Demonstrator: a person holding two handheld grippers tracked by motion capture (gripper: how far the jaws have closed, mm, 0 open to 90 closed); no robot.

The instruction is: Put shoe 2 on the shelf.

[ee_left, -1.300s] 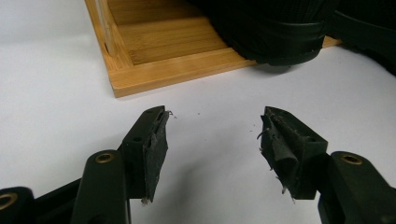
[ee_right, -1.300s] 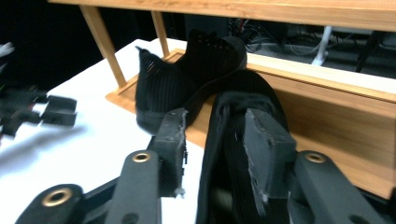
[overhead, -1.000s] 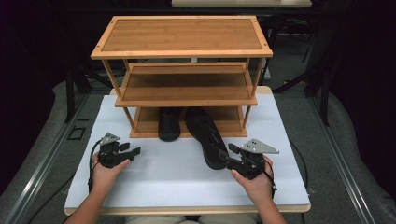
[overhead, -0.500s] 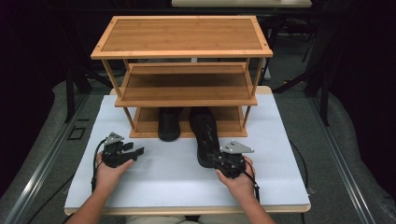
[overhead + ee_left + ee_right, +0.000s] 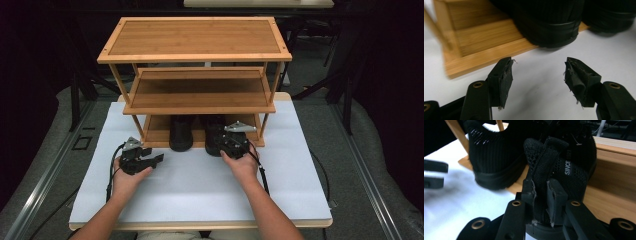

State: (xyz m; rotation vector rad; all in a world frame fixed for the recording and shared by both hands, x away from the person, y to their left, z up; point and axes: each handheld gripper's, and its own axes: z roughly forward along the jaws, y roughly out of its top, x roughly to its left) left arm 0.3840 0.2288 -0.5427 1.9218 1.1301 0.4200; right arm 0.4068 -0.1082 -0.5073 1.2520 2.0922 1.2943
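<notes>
Two shoes sit side by side on the bottom shelf (image 5: 155, 136) of the bamboo rack (image 5: 195, 37), and your right gripper (image 5: 541, 188) has just been closing on the heel tab of the right shoe (image 5: 574, 170), the knit pinched between its pads. That tab is soft fabric, so if you push or twist hard it may fold or slip out, and the shoe could skew against the rack post (image 5: 263, 127) or nudge the left shoe (image 5: 180, 134). Your left gripper (image 5: 537, 72) hangs wide and empty over the white table (image 5: 200, 190), just in front of the shelf edge; swing it forward carelessly and it would knock that left shoe's heel. On the held shoe's heel you can read "SINCE"; the characters after it are too unclear.
</notes>
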